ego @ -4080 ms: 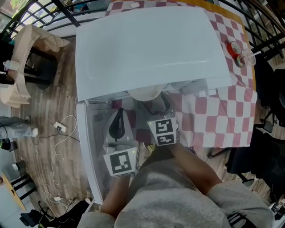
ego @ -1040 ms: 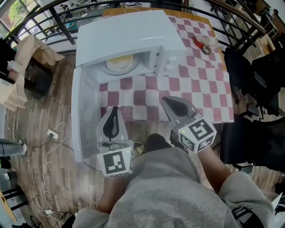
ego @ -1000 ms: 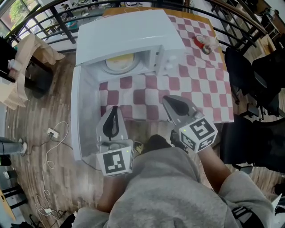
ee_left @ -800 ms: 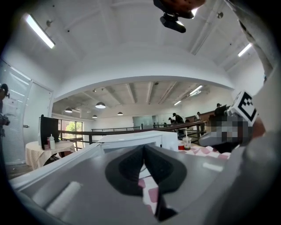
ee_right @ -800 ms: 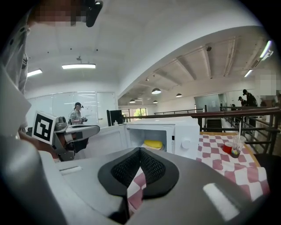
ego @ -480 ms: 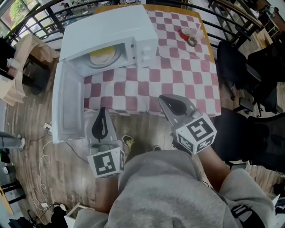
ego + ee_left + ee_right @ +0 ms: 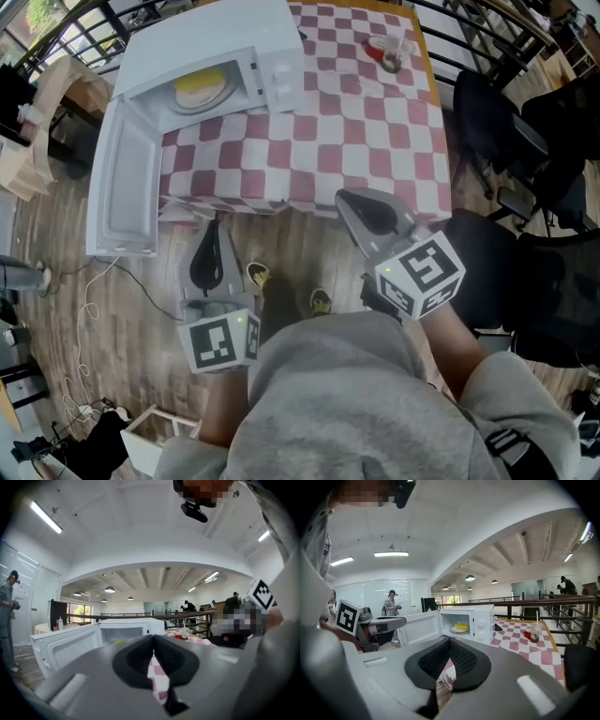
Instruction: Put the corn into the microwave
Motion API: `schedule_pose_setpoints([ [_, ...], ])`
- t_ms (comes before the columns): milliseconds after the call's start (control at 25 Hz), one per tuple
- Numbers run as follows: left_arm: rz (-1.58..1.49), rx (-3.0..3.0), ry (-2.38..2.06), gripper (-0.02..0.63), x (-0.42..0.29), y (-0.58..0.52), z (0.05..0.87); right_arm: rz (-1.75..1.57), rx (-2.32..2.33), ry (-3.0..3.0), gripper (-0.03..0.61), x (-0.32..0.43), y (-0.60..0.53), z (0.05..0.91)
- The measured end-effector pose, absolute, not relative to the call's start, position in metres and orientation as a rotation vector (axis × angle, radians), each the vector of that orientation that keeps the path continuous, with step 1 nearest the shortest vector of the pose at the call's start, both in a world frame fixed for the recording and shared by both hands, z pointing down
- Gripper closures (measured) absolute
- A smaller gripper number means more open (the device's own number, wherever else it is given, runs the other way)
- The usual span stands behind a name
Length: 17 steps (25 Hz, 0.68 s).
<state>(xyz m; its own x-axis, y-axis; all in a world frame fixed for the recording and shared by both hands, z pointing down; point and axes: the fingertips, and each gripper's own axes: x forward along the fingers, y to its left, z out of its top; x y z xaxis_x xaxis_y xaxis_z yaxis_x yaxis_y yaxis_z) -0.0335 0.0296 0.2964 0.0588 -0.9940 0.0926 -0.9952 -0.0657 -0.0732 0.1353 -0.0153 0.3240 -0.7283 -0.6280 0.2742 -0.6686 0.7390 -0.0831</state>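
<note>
— Where is the yellow corn cob [image 7: 461, 626] seen?
— Inside the open white microwave [image 7: 483, 615]: plainly in the right gripper view, barely in the left. The left gripper [image 7: 213, 228] and right gripper [image 7: 345, 199] are closed, empty, well short of it.

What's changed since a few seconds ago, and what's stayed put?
The left claw and right claw pulled back from the microwave mouth to past the table edge. Nothing taken or released. Unchanged: corn inside, door open. Both claws shut, empty.
</note>
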Motion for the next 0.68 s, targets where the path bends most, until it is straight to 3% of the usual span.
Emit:
schedule_pose_setpoints([
  [680, 0.170, 2.295, -2.128, 0.604, 0.004, 0.075, 0.296, 0.216, 1.018, -2.743, 0.578, 0.160, 0.025, 0.320],
])
